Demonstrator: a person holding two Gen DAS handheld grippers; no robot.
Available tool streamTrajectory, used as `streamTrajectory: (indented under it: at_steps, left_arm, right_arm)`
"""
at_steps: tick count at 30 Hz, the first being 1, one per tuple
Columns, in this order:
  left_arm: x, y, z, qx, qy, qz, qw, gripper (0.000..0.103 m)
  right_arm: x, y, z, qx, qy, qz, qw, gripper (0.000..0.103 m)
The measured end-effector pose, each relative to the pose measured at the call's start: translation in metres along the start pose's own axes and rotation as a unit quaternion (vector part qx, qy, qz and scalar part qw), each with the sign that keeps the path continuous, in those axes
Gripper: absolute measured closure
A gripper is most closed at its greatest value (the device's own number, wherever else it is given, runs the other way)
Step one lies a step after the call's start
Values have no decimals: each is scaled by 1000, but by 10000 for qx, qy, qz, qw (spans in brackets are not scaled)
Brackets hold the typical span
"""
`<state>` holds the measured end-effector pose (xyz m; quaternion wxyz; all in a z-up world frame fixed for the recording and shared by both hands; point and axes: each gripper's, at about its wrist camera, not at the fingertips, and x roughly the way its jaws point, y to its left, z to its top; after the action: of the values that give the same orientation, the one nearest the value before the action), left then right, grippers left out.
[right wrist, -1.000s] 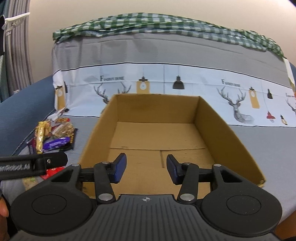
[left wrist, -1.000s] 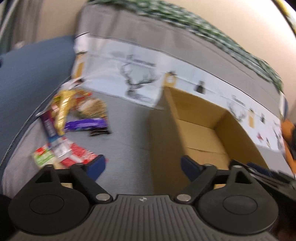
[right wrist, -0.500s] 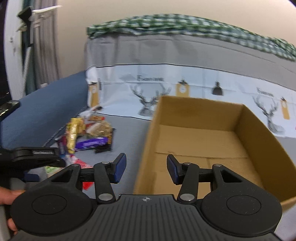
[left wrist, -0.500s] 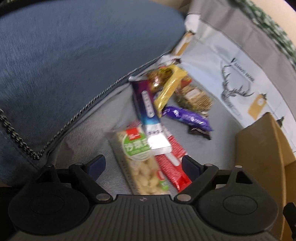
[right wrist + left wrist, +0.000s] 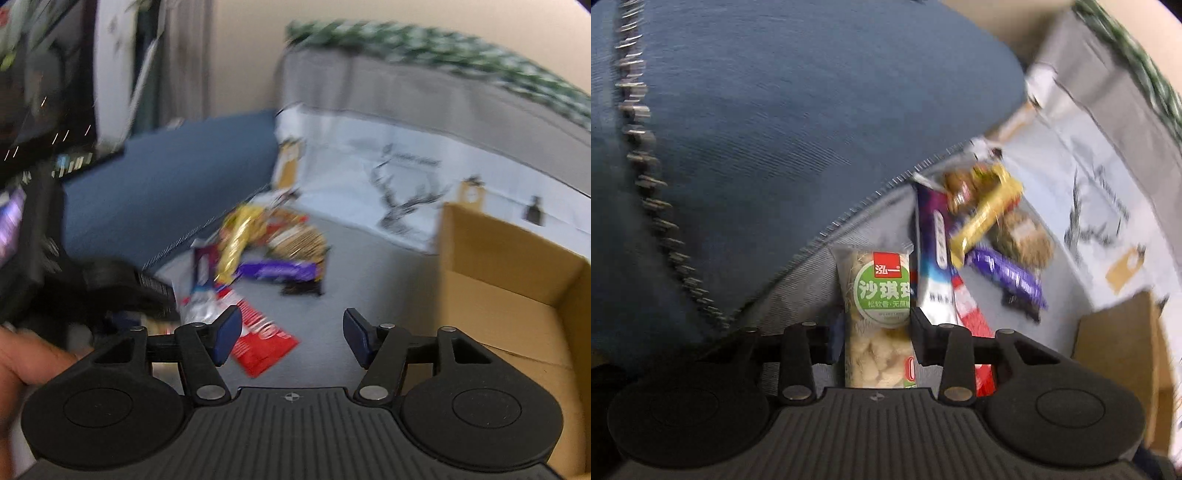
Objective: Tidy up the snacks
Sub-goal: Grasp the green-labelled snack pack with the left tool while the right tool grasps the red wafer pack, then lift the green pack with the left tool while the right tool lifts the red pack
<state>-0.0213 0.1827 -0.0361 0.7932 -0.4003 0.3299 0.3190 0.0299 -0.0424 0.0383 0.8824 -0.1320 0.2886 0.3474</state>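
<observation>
Since the earlier frame my left gripper (image 5: 875, 341) came down over the snack pile; its fingers are closing around the clear pastry pack (image 5: 881, 317), and I cannot tell if they press it yet. My right gripper (image 5: 291, 334) turned from the cardboard box (image 5: 517, 280) toward the pile, fingers opening, nothing between. I count about seven snacks near the sofa seat's (image 5: 369, 295) left edge, one box.
</observation>
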Motion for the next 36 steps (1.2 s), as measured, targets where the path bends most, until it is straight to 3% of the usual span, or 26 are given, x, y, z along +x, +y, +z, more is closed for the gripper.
streamTrajectory:
  at_steps: [7, 9, 13, 16, 17, 18, 20, 24, 29, 32, 36]
  left_arm:
    - [-2, 15, 7, -429, 119, -246, 9987, 63]
    - [-1, 17, 8, -484, 160, -301, 9982, 63]
    - [3, 19, 9, -523, 226, -374, 9977, 63]
    - [3, 19, 9, -518, 255, -410, 9975, 63]
    - [3, 19, 9, -513, 260, -415, 9975, 63]
    - [3, 19, 9, -505, 264, -423, 9975, 63]
    - [4, 18, 9, -485, 260, -432, 9976, 63]
    - [5, 16, 9, -404, 240, -459, 9978, 63]
    - [4, 6, 4, -86, 267, -588, 9979, 63]
    - [2, -3, -1, 253, 319, -836, 9957, 63]
    - [1, -14, -8, 678, 478, -1157, 9898, 63]
  right_arm:
    - [92, 30, 18, -702, 947, 439, 9920, 21]
    - [109, 32, 19, -816, 1150, 524, 9886, 11]
    - [138, 32, 14, -1021, 1701, 751, 9772, 10]
    - [136, 32, 11, -982, 1681, 951, 9762, 22]
    - [134, 31, 11, -918, 1665, 1035, 9763, 37]
    - [130, 29, 10, -861, 1606, 1115, 9769, 45]
    - [121, 29, 7, -912, 1509, 1039, 9788, 52]
    - [94, 26, 1, -781, 1334, 847, 9843, 55]
    - [55, 15, -6, -231, 1409, 37, 9897, 56]
    - [35, 2, -16, 483, 1474, -30, 9879, 56]
    - [22, 2, -41, 672, 1362, -101, 9883, 56]
